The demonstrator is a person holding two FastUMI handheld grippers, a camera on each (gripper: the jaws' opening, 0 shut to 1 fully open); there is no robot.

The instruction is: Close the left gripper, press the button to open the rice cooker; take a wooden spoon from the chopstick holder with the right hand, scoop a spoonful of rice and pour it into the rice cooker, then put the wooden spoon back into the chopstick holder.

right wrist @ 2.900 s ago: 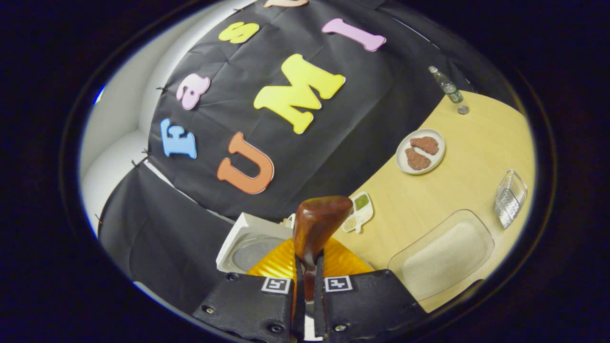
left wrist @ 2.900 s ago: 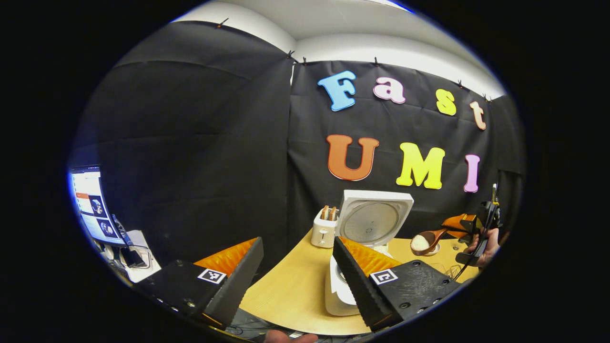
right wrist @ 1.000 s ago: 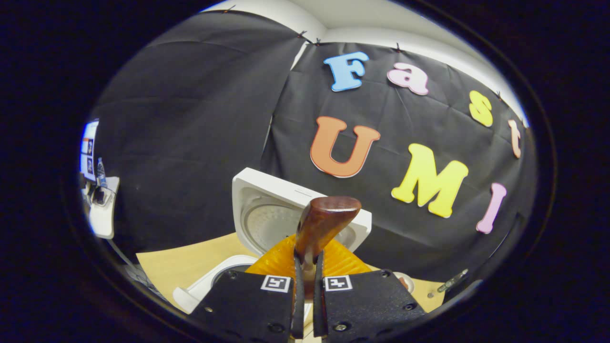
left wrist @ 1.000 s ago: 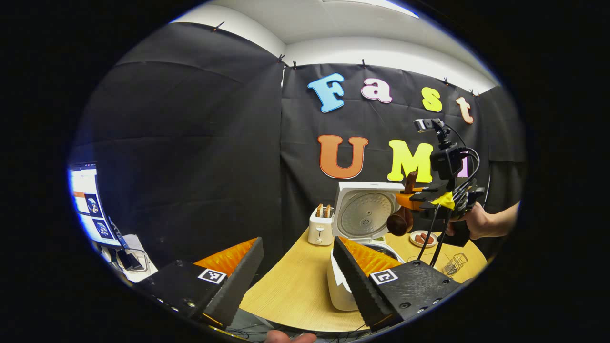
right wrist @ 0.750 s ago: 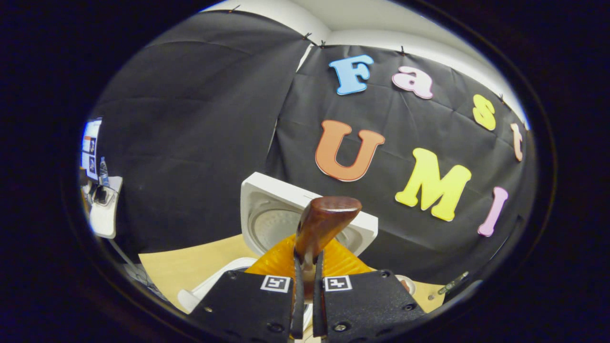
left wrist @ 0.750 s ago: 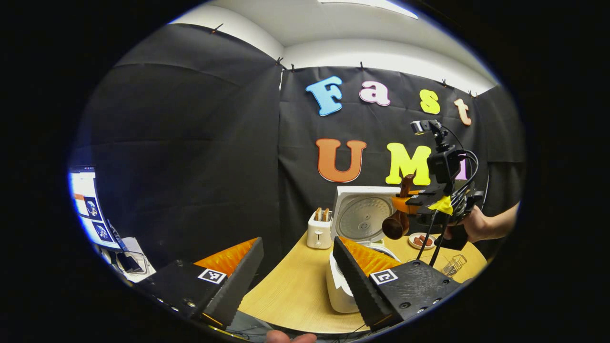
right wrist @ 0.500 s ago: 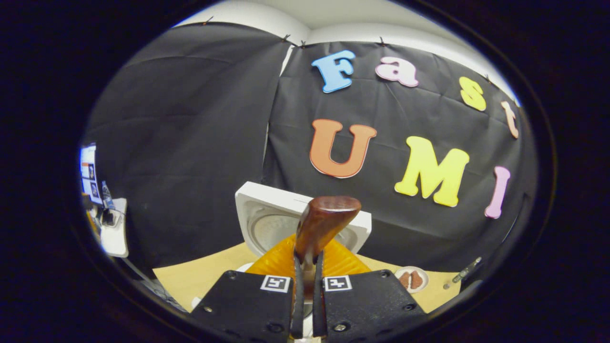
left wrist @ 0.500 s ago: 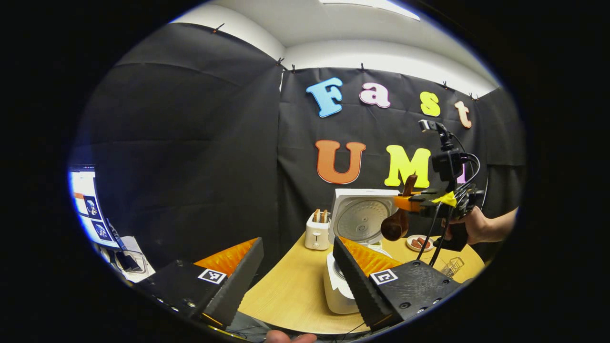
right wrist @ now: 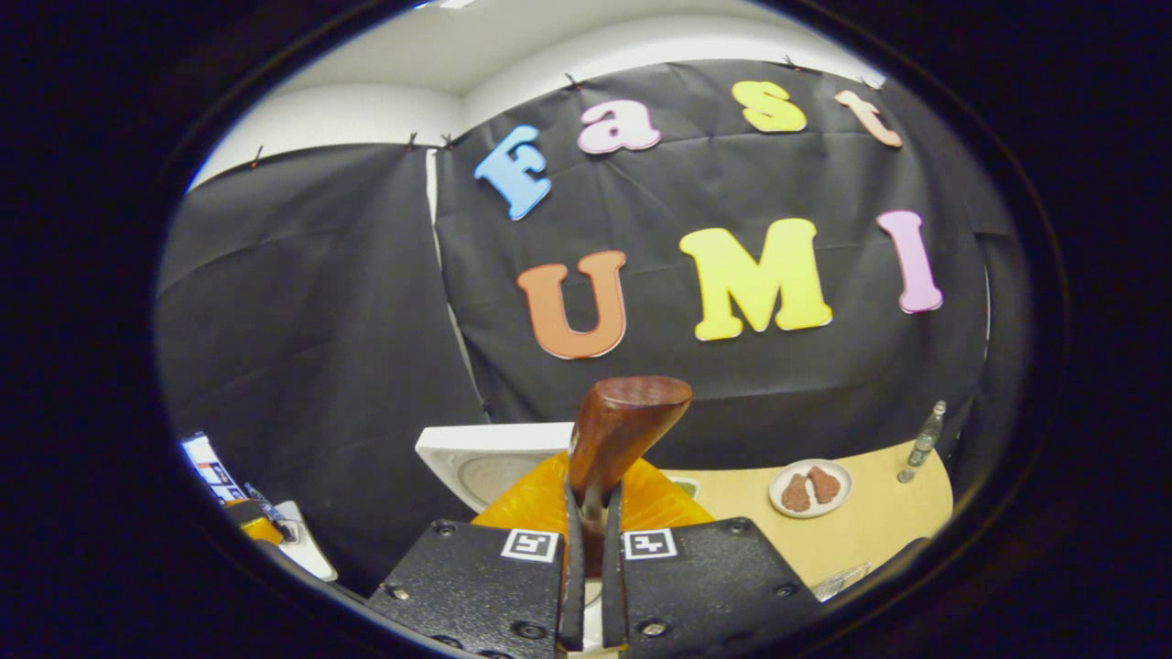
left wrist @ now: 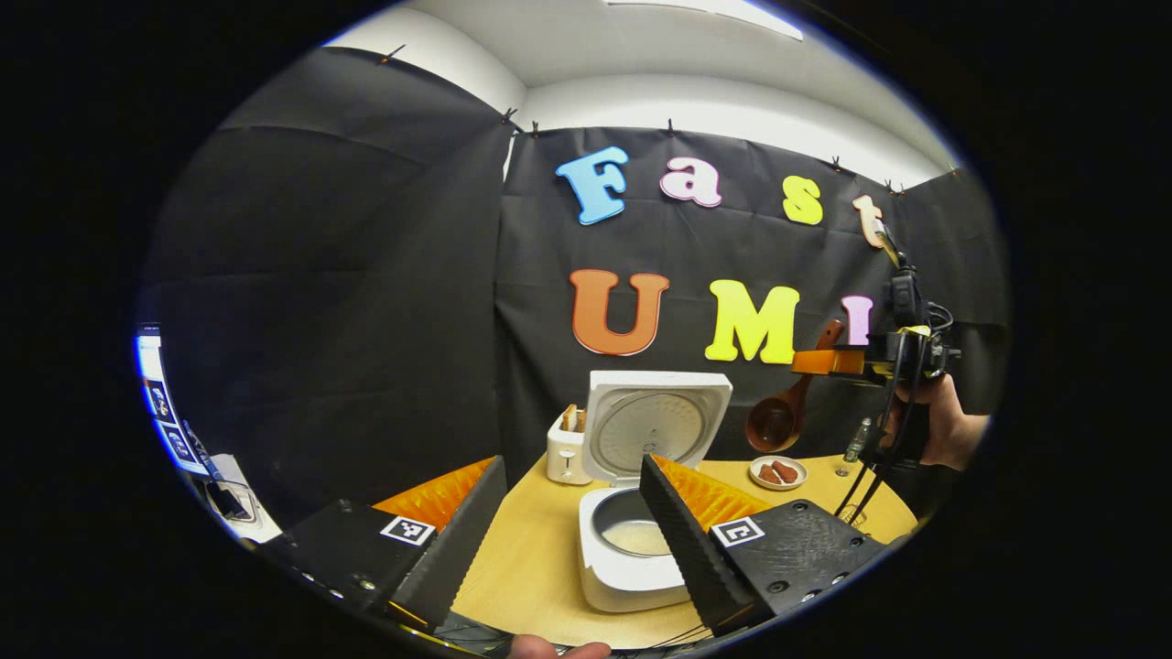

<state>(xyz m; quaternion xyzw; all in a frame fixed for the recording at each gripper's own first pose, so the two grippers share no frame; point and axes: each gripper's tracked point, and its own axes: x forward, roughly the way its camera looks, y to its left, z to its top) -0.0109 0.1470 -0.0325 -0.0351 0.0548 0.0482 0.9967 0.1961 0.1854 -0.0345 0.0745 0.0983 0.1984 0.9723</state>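
In the left gripper view, the left tool (left wrist: 572, 522) hangs above the near edge of the surface (left wrist: 536, 567) with its fingers spread wide and nothing between them. Past them the cooker (left wrist: 632, 558) stands with its lid (left wrist: 655, 426) swung up, and pale rice lies in the pot. A toaster (left wrist: 566, 450) stands just beside the lid, and a plate (left wrist: 776, 471) with brown pieces lies farther right, near a bottle (left wrist: 856, 439). The right tool (left wrist: 829, 362), held by a hand (left wrist: 943, 428), is up in the air to the right of the cooker, pinching the spoon (left wrist: 778, 416) by its handle; the bowl hangs down, empty, well above the plate. In the right gripper view, its fingers (right wrist: 572, 549) are pressed on the spoon's handle (right wrist: 618, 430), which stands up between them.
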